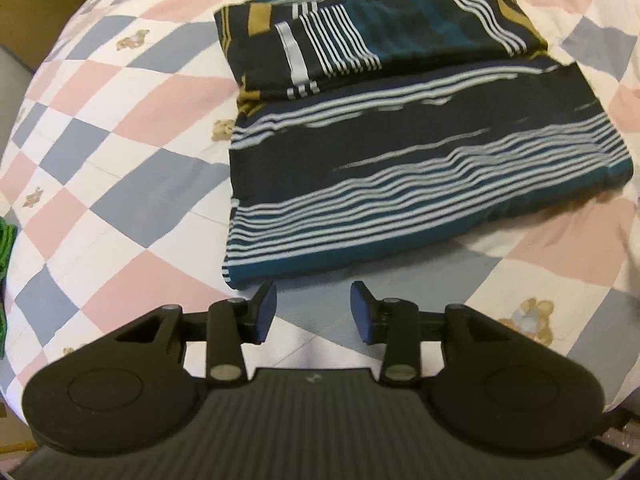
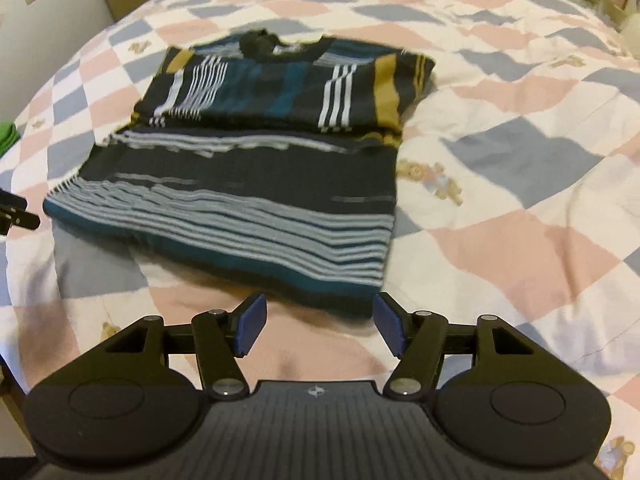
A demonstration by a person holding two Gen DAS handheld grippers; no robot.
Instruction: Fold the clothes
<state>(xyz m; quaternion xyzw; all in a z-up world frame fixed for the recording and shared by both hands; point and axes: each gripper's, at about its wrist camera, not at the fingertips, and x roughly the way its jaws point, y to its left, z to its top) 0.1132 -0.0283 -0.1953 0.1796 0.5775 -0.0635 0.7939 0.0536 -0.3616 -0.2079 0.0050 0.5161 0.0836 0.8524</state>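
- Nearest us, the left gripper (image 1: 313, 312) and right gripper (image 2: 320, 326) hover with fingers spread wide, holding nothing, just short of the hem.
- Beyond them the striped shirt (image 1: 400, 152) lies flat on the quilted bed (image 1: 120, 120), sleeves tucked in, top part apparently folded; I'd say a final fold remains.
- Far end: the collar is blurred. A green something (image 1: 6, 248) is cut off at left.

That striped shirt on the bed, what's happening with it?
A person is folding clothes with a handheld gripper in each hand. The striped shirt lies on the checkered quilt, sleeves already folded in. The left gripper and right gripper are both open, holding nothing, just short of the shirt's bottom hem.
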